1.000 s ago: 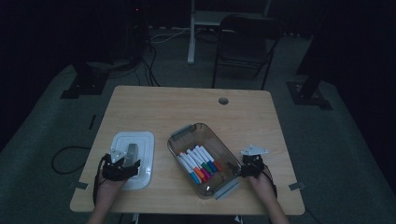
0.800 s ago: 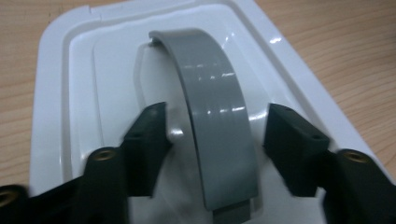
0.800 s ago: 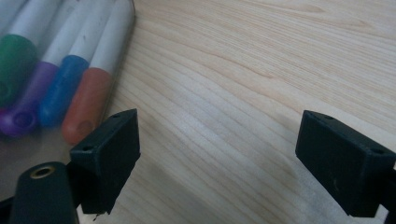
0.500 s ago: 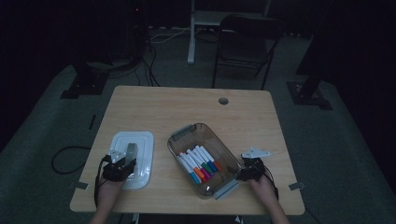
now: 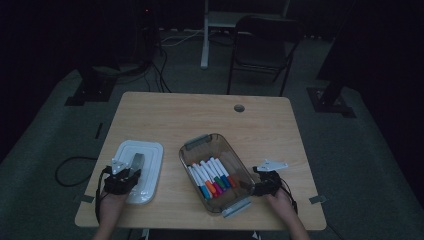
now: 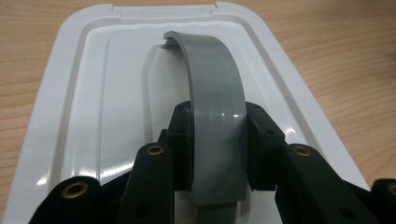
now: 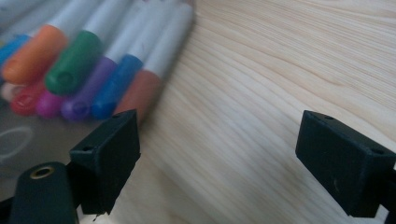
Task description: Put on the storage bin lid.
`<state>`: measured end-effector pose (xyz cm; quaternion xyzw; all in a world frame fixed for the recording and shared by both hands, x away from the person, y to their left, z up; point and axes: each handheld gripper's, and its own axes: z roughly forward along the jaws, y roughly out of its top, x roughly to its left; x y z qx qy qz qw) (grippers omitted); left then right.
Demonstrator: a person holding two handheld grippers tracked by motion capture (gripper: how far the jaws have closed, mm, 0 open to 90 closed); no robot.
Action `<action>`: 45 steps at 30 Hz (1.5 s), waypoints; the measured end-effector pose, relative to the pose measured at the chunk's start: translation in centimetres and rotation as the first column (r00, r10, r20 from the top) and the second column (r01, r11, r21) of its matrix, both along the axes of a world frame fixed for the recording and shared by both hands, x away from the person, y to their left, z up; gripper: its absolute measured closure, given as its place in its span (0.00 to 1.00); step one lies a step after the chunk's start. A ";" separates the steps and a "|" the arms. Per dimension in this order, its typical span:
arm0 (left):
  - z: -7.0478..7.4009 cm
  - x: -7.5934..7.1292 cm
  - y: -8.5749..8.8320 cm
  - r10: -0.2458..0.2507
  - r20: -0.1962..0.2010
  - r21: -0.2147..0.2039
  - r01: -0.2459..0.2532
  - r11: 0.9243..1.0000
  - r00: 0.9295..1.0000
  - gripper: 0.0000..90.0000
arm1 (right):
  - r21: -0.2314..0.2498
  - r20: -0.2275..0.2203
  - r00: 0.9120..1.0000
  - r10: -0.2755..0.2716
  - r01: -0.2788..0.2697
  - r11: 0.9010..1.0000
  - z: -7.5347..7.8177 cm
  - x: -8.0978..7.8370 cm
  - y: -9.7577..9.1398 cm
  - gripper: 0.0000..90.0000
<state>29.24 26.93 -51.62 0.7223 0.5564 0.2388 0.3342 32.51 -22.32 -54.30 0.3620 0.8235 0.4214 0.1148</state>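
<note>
The left gripper (image 6: 217, 154), jaws just closed, pinches the grey handle (image 6: 215, 116) of the white lid (image 5: 139, 167) lying on the counter (image 5: 200, 112). The marker bin (image 5: 216, 172) stands uncovered; the right gripper (image 7: 219, 158), spread, waits beside it.

L forearm comes in from the bottom edge at approx 7 o'clock in the high view, L gripper (image 5: 124, 172) pointing toward 12 – its jaws have just been closing and now press from both sides on the grey handle (image 6: 215, 116) between the pads. R forearm enters at approx 5 o'clock, R gripper (image 5: 260, 181) angled toward 10 o'clock – jaws wide apart, w/ nothing between the pads (image 7: 108, 154) in the right gripper view.
</note>
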 end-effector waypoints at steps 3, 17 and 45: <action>1.1 -0.6 0.0 -0.015 0.019 -0.013 0.015 1.000 1.000 0.76 | -0.001 -0.001 0.999 0.034 -0.034 0.999 0.1 -0.2 0.8 0.15; 8.0 -3.5 0.7 -0.082 0.110 -0.116 0.095 0.989 0.991 0.76 | -0.032 0.011 0.982 0.188 -0.188 0.982 0.0 -1.6 5.4 0.15; 11.9 -4.2 -5.1 -0.352 0.149 -0.119 0.370 0.921 0.924 0.76 | 0.003 0.018 0.956 0.292 -0.292 0.956 0.1 -1.6 14.3 0.14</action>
